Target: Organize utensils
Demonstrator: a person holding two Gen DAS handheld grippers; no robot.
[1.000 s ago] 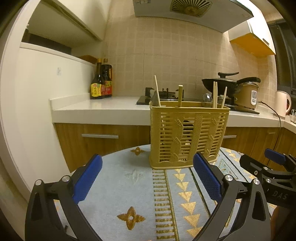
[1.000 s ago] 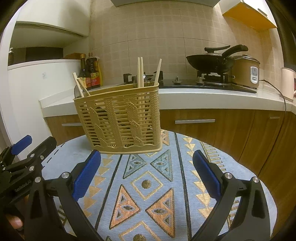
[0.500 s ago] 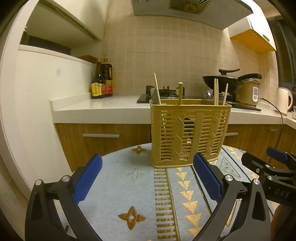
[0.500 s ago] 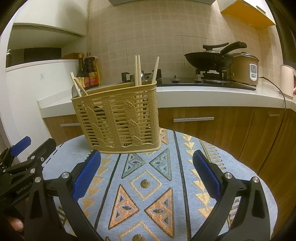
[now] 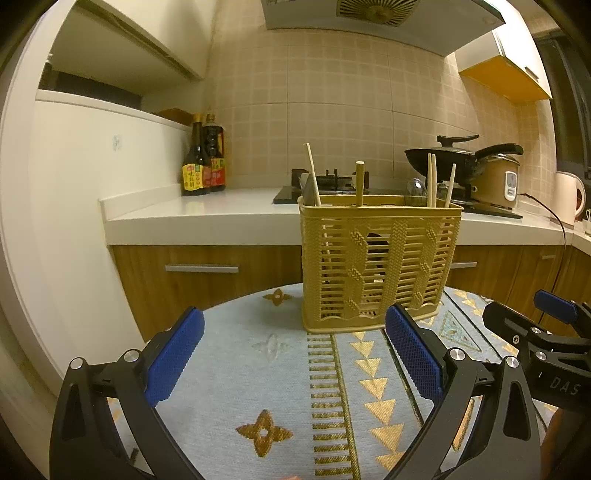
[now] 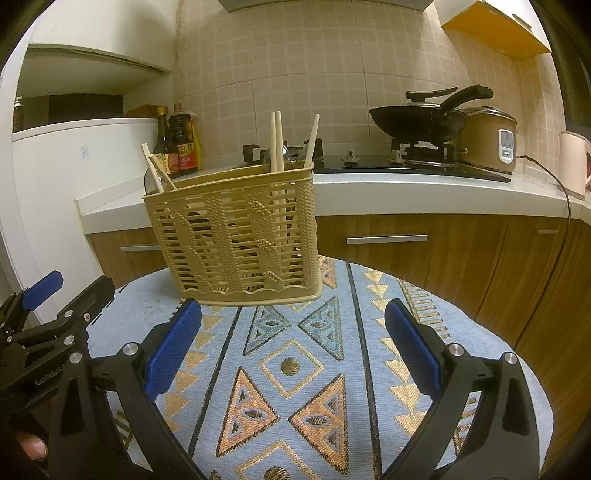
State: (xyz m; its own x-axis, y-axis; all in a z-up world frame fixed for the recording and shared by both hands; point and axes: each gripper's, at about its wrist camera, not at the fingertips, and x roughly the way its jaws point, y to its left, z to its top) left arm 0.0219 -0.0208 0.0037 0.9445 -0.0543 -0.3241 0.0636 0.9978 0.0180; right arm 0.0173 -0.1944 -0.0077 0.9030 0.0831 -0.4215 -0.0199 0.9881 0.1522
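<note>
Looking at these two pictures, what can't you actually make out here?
- Lower parts of the chopsticks and spoon: both views, hidden behind the slatted walls of the utensil basket.
- A dark object inside the basket: left view, only glimpsed through the slats.
- Bottle labels: too small to read.
- Near edge of the tablecloth: both views, covered by the open left gripper and open right gripper.

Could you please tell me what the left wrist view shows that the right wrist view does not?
Only the left wrist view shows the range hood and the right hand-held gripper from the side, open. Only the right wrist view shows the left hand-held gripper from the side, open, and triangle patterns on the tablecloth. Both show the basket holding chopsticks, the sauce bottles, wok and rice cooker.
</note>
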